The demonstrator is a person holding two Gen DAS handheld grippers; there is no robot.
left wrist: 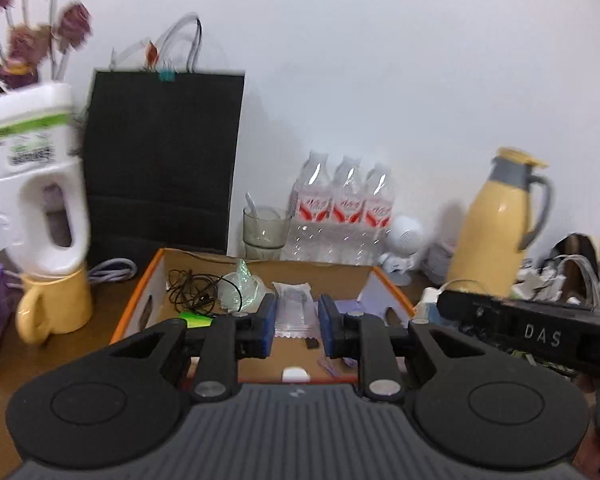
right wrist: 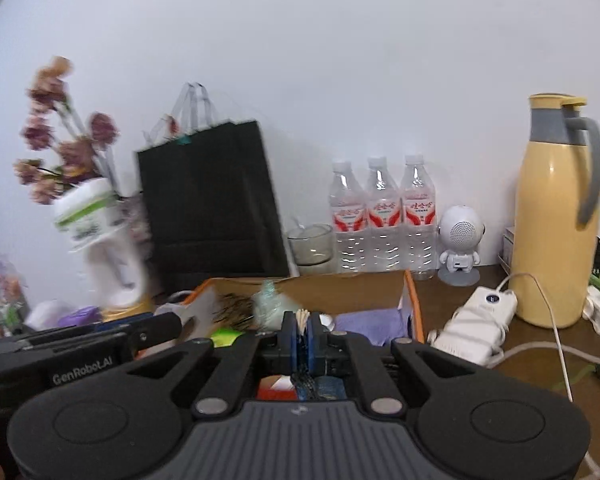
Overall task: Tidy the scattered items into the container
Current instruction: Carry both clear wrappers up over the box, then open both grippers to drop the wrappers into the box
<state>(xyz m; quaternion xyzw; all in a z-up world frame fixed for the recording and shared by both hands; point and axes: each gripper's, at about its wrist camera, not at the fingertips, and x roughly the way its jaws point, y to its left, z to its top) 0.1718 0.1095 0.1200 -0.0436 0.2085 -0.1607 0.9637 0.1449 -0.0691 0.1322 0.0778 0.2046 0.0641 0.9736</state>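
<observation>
An open cardboard box with an orange rim (left wrist: pixel 134 300) sits on the brown table; it also shows in the right wrist view (right wrist: pixel 414 300). It holds a black cord (left wrist: pixel 192 286), crumpled clear plastic (left wrist: pixel 242 286), a clear packet (left wrist: pixel 294 310), a green item (left wrist: pixel 198 320) and something purple (right wrist: pixel 370 322). My left gripper (left wrist: pixel 297 326) is open and empty above the box's near side. My right gripper (right wrist: pixel 301 338) is shut on a thin bundle of cotton swabs (right wrist: pixel 302 317), held over the box's near edge. The right gripper also shows at the right of the left wrist view (left wrist: pixel 540 334).
A black paper bag (left wrist: pixel 160 168), glass cup (left wrist: pixel 265 227), three water bottles (left wrist: pixel 342 208), a small white robot figure (right wrist: pixel 460 240) and a yellow thermos (right wrist: pixel 556 216) stand behind the box. A yellow mug (left wrist: pixel 56 304) with a white bottle (left wrist: pixel 40 184) is left. A white charger with cable (right wrist: pixel 476 322) lies right.
</observation>
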